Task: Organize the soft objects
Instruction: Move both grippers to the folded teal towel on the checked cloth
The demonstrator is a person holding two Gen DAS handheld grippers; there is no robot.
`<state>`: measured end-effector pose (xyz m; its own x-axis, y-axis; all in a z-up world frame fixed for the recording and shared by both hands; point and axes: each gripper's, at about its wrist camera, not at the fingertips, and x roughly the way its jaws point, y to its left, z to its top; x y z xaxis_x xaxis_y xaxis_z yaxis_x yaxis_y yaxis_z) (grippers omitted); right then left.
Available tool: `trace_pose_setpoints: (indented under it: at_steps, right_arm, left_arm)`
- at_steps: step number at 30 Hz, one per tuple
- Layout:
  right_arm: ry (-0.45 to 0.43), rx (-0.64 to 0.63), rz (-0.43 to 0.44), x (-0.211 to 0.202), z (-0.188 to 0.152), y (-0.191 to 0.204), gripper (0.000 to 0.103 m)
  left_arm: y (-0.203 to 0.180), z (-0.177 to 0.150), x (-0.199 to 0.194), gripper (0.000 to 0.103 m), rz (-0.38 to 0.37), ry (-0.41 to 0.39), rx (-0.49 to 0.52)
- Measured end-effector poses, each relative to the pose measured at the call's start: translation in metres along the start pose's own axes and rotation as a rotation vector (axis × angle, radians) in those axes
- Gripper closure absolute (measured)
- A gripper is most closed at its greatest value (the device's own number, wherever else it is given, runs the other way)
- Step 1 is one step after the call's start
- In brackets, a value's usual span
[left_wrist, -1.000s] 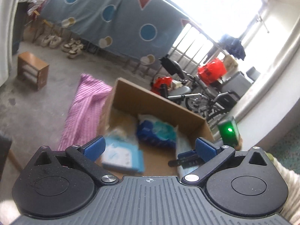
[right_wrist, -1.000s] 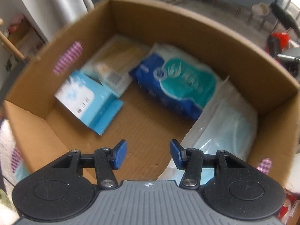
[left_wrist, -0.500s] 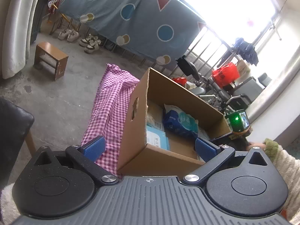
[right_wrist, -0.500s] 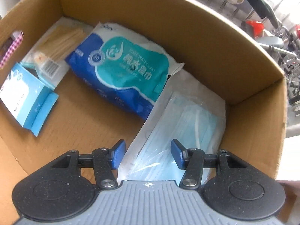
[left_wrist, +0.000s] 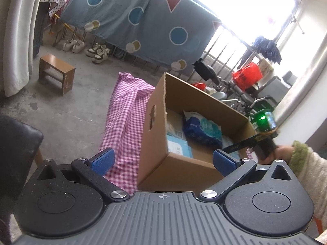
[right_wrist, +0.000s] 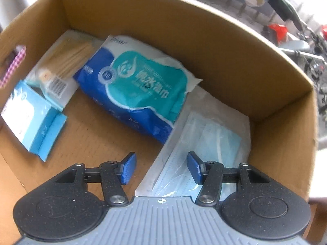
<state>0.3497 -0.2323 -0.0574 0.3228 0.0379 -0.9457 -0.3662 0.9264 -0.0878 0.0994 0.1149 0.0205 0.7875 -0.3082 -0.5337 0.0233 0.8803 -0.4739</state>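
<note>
in the left wrist view, a brown wooden stool [left_wrist: 56,72] is seen on the grey concrete floor [left_wrist: 71,114] at far left. a pink-and-white checked cloth [left_wrist: 124,126] is draped just beside the left wall of the open brown cardboard box [left_wrist: 155,143]. the left gripper [left_wrist: 162,160] is held short of the box, its blue-padded jaws spread wide with nothing between them. at far right, the right gripper [left_wrist: 263,136] is gripped by a hand [left_wrist: 280,152] in a cream sleeve with green cuff [left_wrist: 300,157].

in the right wrist view, the box floor carries, from left to right: a light blue carton [right_wrist: 30,120], a clear packet of tan sticks [right_wrist: 63,61], a blue-and-teal soft tissue pack [right_wrist: 139,87] and a clear bag of pale blue face masks [right_wrist: 206,151], partly overlapped by the tissue pack. the right gripper [right_wrist: 161,167] is pointed steeply down into the box above the bag's near edge. its jaws have just been opening and stand parted, with nothing pinched.
</note>
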Motion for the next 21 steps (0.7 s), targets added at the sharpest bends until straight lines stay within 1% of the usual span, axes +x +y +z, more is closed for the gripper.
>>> trace_pose_setpoints:
  at_steps: [3,7,8,11,13,17,21]
  right_arm:
    - [-0.035,0.043,0.055,-0.023,-0.001,-0.007,0.045]
    - [-0.154,0.076,0.124,-0.08,-0.014,-0.001,0.041]
    - [-0.191,0.082,0.147,-0.097,-0.021,0.0,0.041]
    - [-0.283,0.1,0.219,-0.137,-0.037,0.002,0.037]
    - [-0.341,0.104,0.257,-0.163,-0.055,0.006,0.032]
    - [-0.425,0.133,0.305,-0.195,-0.088,0.015,0.028]
    - [-0.462,0.181,0.357,-0.209,-0.119,0.021,0.028]
  left_arm:
    - [0.005,-0.001,-0.003,0.001,0.011,0.003,-0.01]
    - [0.008,-0.004,-0.013,0.001,0.029,-0.001,-0.006]
    - [0.007,-0.006,-0.015,0.001,0.027,0.009,-0.002]
    - [0.007,-0.013,-0.016,0.001,0.001,0.071,0.006]
    - [0.006,-0.021,-0.016,0.001,-0.001,0.105,0.018]
    - [0.003,-0.033,-0.016,0.001,-0.011,0.15,0.029]
    - [0.0,-0.045,-0.019,0.001,-0.035,0.185,0.037]
